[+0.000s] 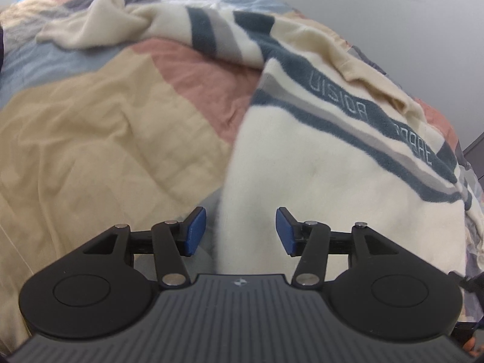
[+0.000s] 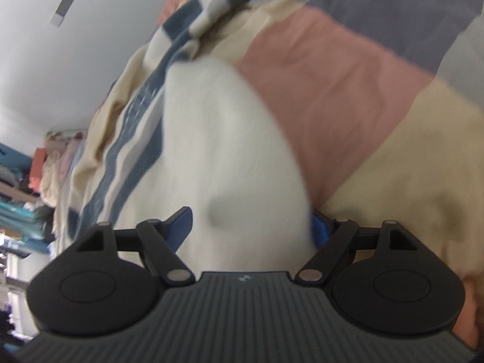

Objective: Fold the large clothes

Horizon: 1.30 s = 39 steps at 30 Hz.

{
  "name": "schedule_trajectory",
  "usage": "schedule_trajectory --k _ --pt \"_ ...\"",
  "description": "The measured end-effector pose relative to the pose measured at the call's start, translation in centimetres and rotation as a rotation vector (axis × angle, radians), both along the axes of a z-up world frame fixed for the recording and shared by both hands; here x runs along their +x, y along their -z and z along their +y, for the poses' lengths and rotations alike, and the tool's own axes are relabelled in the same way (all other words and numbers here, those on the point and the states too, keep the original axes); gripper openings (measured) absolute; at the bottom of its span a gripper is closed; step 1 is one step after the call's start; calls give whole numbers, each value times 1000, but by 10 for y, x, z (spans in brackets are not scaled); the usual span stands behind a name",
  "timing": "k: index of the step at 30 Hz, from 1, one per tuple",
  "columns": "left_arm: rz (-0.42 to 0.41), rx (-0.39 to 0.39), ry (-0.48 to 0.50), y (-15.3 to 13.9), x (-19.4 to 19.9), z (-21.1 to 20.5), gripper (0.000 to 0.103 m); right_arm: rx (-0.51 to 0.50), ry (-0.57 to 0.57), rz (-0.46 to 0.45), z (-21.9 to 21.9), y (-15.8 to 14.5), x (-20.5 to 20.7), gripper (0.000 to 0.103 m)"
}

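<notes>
Barely begun: fleece still rumpled

We see the cream fleece top with blue-grey stripes [image 1: 332, 157] sprawled on the pastel patchwork quilt [image 1: 90, 127], sleeve astray. Our left gripper [image 1: 241, 231] gapes, cloth between untouched pads; our right gripper [image 2: 251, 227] stands wide around a bulge; grip unclear.

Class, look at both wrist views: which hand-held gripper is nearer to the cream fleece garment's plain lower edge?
Right. The right hand-held gripper has the cream fleece garment bulging between its blue pads. The left hand-held gripper stands open with the edge between its pads, apparently untouched.
</notes>
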State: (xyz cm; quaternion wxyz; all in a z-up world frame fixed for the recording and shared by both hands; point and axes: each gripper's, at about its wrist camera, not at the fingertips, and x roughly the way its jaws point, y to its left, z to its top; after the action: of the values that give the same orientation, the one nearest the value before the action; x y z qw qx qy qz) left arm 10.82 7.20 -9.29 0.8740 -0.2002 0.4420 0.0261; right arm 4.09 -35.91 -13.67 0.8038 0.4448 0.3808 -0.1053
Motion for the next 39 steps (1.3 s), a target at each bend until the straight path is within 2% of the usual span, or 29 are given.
schedule_trajectory --k 2,5,6,8,11,16,20,23,27,28,30,31,32,33,35,39 --pt "17 -33 4 3 -1 1 57 13 -17 4 5 -1 -2 35" --pt "31 -82 0 6 -3 2 56 9 -43 -28 7 -9 -4 26" --pt "32 -85 2 5 -3 2 54 0 -53 -39 8 -14 -4 25" --pt "33 -102 11 4 -4 3 31 -30 -74 -57 9 -25 -4 24" --pt "17 -112 -15 -1 -6 6 15 -61 -137 -92 10 -42 -7 22" --pt "-66 -108 29 -35 -16 6 12 -112 -214 -106 -3 -66 -8 20" --pt "-60 -149 47 -50 -34 16 11 -185 -273 -122 -4 -90 -15 19" --pt "-43 -161 49 -53 -45 21 11 -207 -293 -102 -4 -97 -25 19" --pt "-13 -162 73 -52 -48 21 12 -219 -298 -38 -5 -93 -24 21" --pt "-8 -149 72 -53 -47 21 13 -228 -299 -29 -4 -94 -25 24" --pt "-3 -131 83 -57 -45 21 30 -250 -301 -20 -3 -98 -26 25" --pt "-1 -130 98 -59 -45 21 53 -258 -303 -35 -3 -102 -29 25" --pt "-8 -129 108 -63 -46 20 61 -261 -298 -55 -6 -106 -31 28" --pt "-28 -125 115 -67 -47 20 61 -267 -291 -83 -9 -110 -33 32" --pt "-45 -113 129 -76 -44 18 61 -313 -281 -141 -9 -120 -37 57" --pt "-88 -71 172 -90 -18 -1 61 -419 -317 -233 3 -139 -21 58"
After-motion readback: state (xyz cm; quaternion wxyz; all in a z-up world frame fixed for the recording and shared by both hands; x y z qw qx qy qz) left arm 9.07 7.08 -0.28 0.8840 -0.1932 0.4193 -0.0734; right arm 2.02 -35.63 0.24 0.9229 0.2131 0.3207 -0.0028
